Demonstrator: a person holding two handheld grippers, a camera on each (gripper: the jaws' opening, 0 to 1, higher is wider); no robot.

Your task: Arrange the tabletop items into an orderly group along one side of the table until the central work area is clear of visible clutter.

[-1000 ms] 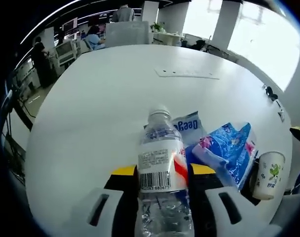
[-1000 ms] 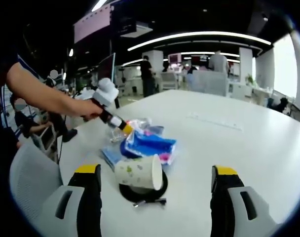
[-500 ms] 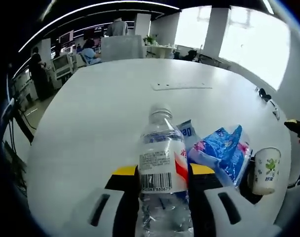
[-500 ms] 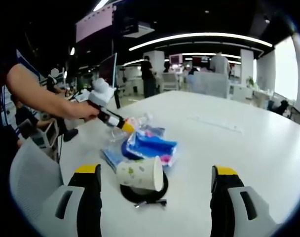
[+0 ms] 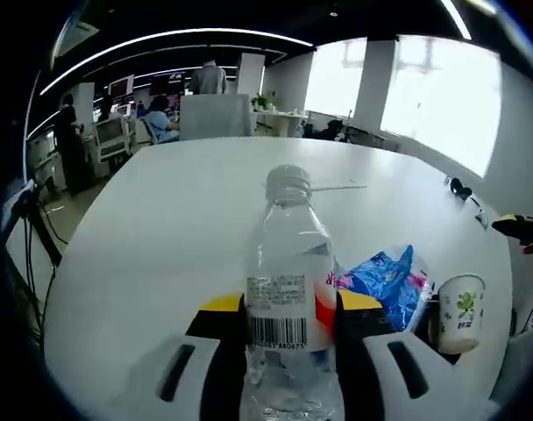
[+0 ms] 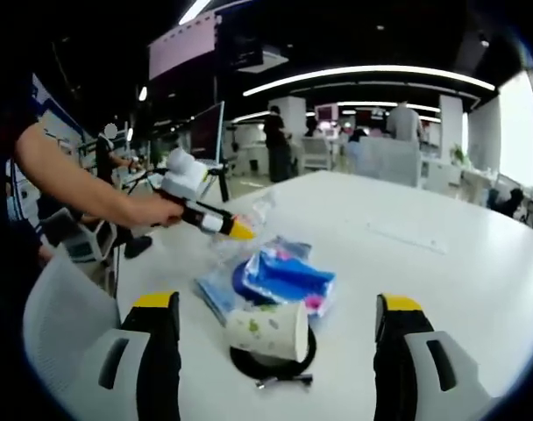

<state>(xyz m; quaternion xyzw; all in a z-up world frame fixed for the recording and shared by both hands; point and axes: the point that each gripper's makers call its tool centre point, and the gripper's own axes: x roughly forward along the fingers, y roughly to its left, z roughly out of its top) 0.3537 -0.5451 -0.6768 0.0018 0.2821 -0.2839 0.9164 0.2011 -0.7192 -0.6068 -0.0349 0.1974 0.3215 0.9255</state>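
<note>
The water bottle [image 5: 288,298] is cut off at the bottom edge of the left gripper view, so its base cannot be seen. Its body covers the near ends of the blue packets [image 5: 382,282] and the inner faces of the left gripper [image 5: 288,309]. The label print and barcode are too small to read.

In the right gripper view, the paper cup [image 6: 268,331] covers most of the black ring-shaped item [image 6: 280,367] beneath it; what that item is cannot be told. The bottle [image 6: 243,230] is blurred and partly masked by the other gripper's yellow tip. The right gripper [image 6: 275,351] is cut off by the lower edge. Background people and screens are too small to make out.
</note>
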